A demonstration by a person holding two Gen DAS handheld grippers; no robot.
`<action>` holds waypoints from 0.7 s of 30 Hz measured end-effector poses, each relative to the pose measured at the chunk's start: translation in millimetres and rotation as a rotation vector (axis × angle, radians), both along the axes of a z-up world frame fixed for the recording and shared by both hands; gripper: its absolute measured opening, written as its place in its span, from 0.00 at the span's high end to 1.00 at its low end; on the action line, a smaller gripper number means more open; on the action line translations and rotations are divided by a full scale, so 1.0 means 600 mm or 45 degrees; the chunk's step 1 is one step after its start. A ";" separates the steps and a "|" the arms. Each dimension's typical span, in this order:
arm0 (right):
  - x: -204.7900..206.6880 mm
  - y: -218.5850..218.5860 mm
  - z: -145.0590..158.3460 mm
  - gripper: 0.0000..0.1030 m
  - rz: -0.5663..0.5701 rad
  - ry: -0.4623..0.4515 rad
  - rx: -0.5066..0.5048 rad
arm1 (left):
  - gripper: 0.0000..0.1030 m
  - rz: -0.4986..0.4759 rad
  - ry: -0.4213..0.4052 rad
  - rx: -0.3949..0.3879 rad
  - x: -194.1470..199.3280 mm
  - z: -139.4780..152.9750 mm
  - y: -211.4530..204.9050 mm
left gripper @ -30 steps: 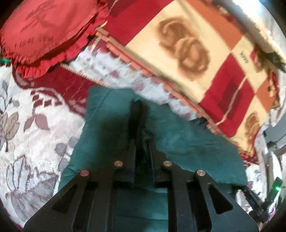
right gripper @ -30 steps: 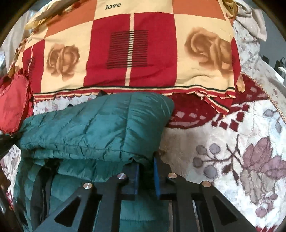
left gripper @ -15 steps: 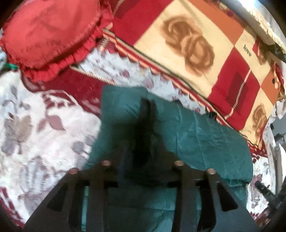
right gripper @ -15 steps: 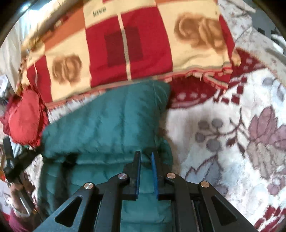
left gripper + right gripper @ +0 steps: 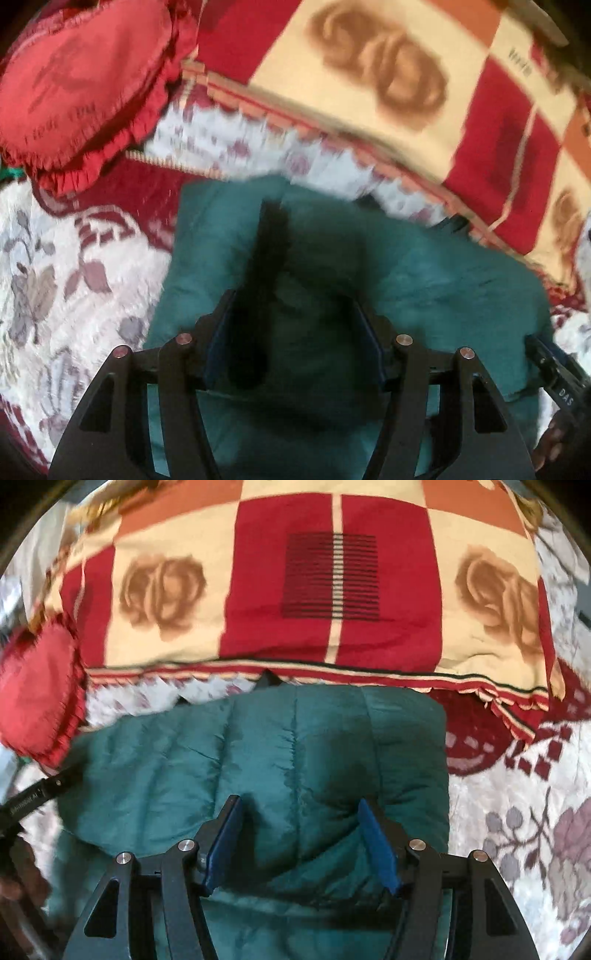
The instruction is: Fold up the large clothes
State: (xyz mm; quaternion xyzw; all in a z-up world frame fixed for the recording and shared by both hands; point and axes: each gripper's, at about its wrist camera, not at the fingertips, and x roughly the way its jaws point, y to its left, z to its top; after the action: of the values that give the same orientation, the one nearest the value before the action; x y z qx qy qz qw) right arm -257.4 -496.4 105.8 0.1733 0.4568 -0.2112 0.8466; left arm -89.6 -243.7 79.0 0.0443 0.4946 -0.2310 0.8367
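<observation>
The folded teal quilted puffer jacket (image 5: pixel 258 768) lies on the floral bedspread (image 5: pixel 517 812), long axis running left-right directly beneath both tongs. Left tongs (image 5: pixel 295 325) and right tongs (image 5: pixel 299 830) are opening, pads clear of the fabric, gripping nothing.

Black skeletal left gripper (image 5: pixel 295 317) and right gripper (image 5: pixel 301 834), silver pivot screws, blue-padded jaws, white lettering.

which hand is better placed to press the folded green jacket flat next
Right, marginally. The right hand-held gripper hangs over the teal quilted puffer jacket's puffed top layer in a sharp view; the left hand-held gripper view is blurred. Both jaws are opening, gripping nothing.
</observation>
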 end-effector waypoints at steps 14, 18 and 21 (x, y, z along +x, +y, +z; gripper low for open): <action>-0.013 -0.023 0.045 0.32 -0.049 -0.137 0.013 | 0.37 -0.010 -0.043 0.013 0.003 -0.021 0.001; 0.029 -0.052 0.020 0.32 -0.079 -0.054 -0.024 | 0.37 -0.015 -0.049 0.021 0.004 -0.024 -0.001; 0.054 -0.066 -0.012 0.32 -0.096 -0.009 -0.032 | 0.36 -0.022 -0.048 0.017 0.006 -0.028 -0.001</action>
State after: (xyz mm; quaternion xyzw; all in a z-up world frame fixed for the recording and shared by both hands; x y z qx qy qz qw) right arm -225.1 -535.8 98.3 0.1807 0.4443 -0.2480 0.8417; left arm -86.0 -244.0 62.4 0.0586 0.4798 -0.2340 0.8436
